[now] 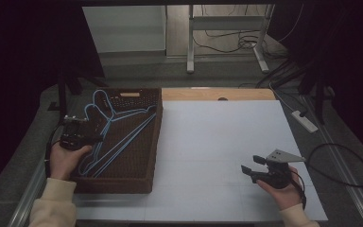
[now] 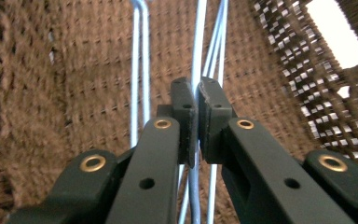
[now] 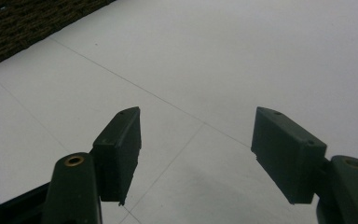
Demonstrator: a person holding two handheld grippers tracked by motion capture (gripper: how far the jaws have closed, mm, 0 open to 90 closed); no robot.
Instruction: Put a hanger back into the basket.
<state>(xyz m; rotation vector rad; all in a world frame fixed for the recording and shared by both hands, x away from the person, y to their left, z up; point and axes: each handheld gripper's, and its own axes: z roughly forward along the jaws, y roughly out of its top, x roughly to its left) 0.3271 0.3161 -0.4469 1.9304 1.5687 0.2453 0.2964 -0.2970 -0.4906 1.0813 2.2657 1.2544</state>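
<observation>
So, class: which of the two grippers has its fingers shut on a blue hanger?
The left gripper, in the brown basket; the right gripper is open.

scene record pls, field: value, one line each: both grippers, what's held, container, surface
left gripper: shut on a wire of the blue hangers, inside the basket
right gripper: open, nothing between the jaws, over the white table
held item: thin blue wire hanger, pinched between the left pads
basket: brown woven, rectangular, at the left part of the table, hangers lying in it
hanger count: several overlapping; exact number unclear
hands: left hand at the basket's left edge, right hand near the table's front right
</observation>
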